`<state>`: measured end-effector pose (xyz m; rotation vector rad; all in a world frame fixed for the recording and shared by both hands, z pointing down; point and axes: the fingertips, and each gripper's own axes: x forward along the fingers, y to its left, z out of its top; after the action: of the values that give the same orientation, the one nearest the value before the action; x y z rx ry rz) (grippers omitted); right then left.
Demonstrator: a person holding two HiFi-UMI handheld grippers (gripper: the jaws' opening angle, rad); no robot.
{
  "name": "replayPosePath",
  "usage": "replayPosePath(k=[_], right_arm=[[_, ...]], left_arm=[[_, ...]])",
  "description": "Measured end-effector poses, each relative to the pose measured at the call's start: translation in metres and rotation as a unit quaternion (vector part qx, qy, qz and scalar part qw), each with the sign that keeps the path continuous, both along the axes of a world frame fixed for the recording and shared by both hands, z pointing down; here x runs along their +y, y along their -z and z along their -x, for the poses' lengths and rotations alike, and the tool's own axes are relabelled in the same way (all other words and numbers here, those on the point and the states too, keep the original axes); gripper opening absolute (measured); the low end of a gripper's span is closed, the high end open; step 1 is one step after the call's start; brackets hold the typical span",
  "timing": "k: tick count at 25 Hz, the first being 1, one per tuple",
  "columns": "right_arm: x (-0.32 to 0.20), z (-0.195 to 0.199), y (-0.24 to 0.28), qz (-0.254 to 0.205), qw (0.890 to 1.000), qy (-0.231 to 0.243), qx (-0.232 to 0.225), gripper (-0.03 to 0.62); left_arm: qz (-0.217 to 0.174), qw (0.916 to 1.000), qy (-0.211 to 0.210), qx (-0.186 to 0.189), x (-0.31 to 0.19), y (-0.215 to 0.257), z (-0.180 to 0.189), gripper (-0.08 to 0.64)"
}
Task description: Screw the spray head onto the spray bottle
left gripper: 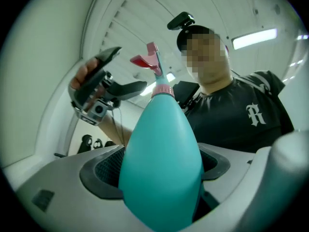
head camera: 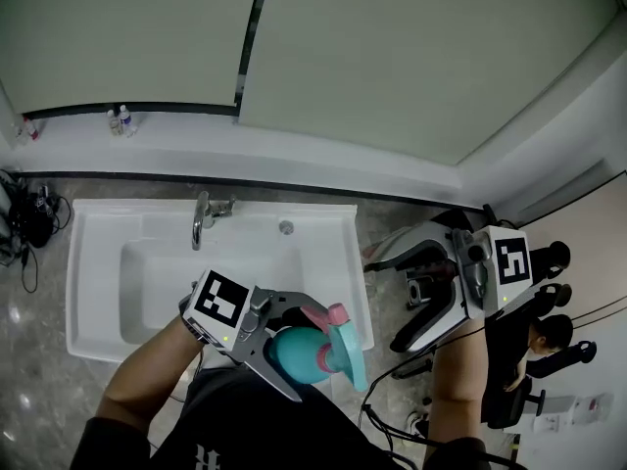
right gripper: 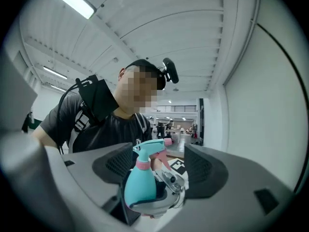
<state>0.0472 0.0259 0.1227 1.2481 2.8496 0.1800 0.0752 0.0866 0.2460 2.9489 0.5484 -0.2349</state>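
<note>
Nearest the camera, the left gripper is clamped on the spray bottle, held in front of the person's black shirt. In the left gripper view the teal body fills the gap between both ribbed pads and tapers away from the camera. The spray head sits on the bottle neck above a pink collar, with the pink trigger at the far end. Whether the thread is fully tightened cannot be determined. The right gripper is held well apart from the bottle, on the right in the head view. Its jaws stand wide apart and nothing lies between the pads. In the right gripper view the bottle is visible beyond the jaws, held in the left gripper. Beyond both grippers, a white sink is set into a grey stone counter, with a metal faucet at its rear edge. Small bottles stand on the ledge behind.
</note>
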Motion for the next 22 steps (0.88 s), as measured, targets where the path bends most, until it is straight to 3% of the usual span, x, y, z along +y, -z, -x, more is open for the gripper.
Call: replayPosePath(k=[4, 8, 15, 22], right_arm=[[0.027, 0.016, -0.009, -0.025, 0.996, 0.085, 0.015, 0.314], [0.055, 0.017, -0.022, -0.047, 0.987, 0.149, 0.023, 0.314], [0.079, 0.025, -0.032, -0.067, 0.983, 0.166, 0.028, 0.313], [0.039, 0.019, -0.038, -0.046, 0.994, 0.089, 0.042, 0.268]], left_arm=[[0.015, 0.9952, -0.096, 0.0, 0.022, 0.005, -0.008, 0.423], [0.015, 0.9878, -0.152, 0.026, 0.036, 0.007, -0.006, 0.423], [0.029, 0.986, -0.158, 0.044, 0.031, 0.01, -0.003, 0.423], [0.041, 0.9907, -0.121, 0.047, -0.005, 0.007, -0.009, 0.423]])
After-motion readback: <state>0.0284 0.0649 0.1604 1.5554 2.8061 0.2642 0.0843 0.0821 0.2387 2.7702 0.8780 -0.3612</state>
